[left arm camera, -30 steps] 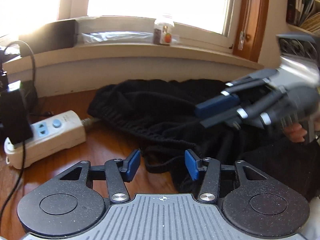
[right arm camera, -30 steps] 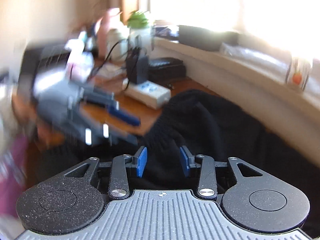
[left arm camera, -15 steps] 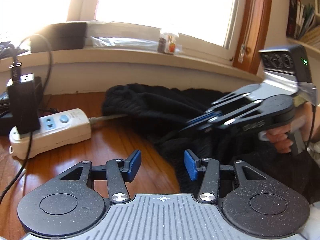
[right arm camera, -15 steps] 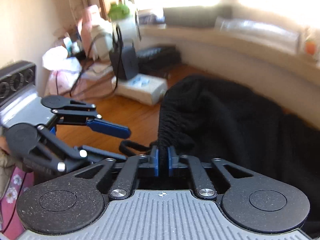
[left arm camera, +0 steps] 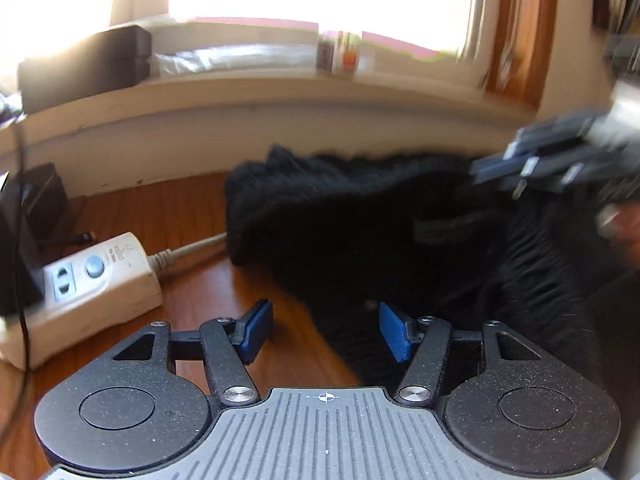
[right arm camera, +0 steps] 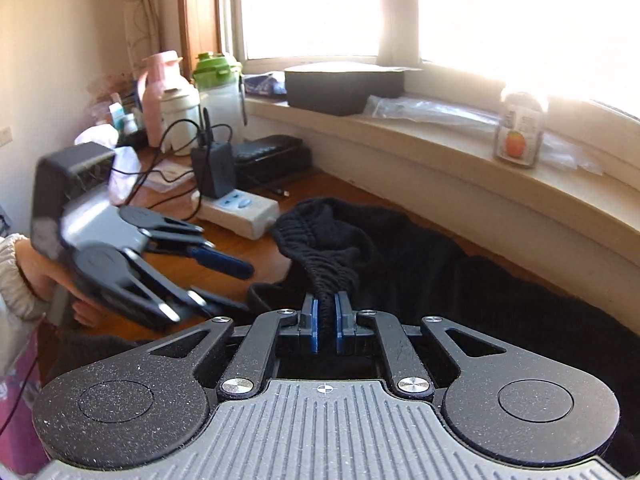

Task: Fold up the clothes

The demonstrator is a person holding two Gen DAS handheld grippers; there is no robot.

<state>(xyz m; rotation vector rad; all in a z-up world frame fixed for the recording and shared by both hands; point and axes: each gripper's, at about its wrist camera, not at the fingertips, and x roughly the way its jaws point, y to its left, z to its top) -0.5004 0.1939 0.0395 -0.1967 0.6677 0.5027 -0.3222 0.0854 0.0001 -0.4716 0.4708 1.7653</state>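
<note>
A black knit garment (left arm camera: pixel 360 232) lies crumpled on the wooden tabletop (left arm camera: pixel 192 208) below the window sill. In the right wrist view its elastic waistband (right arm camera: pixel 320 256) rises off the table, pinched between the blue pads of my right gripper (right arm camera: pixel 326 320), which is shut on it. My left gripper (left arm camera: pixel 326 330) stands open just above the garment's near left edge, nothing between its fingers. The left gripper (right arm camera: pixel 208 276) also shows in the right wrist view, open, held by a hand at the left. The right gripper (left arm camera: pixel 532 168) appears blurred at the right of the left wrist view.
A white power strip (left arm camera: pixel 80 280) with a black adapter and cables sits left of the garment. On the sill stand a dark box (right arm camera: pixel 344 84) and a small bottle (right arm camera: pixel 518 132). Jugs and clutter (right arm camera: pixel 180 100) crowd the table's far left corner.
My right gripper went from open to shut on the waistband and has lifted it up and to the right. My left gripper stayed open and drew nearer the garment's left edge.
</note>
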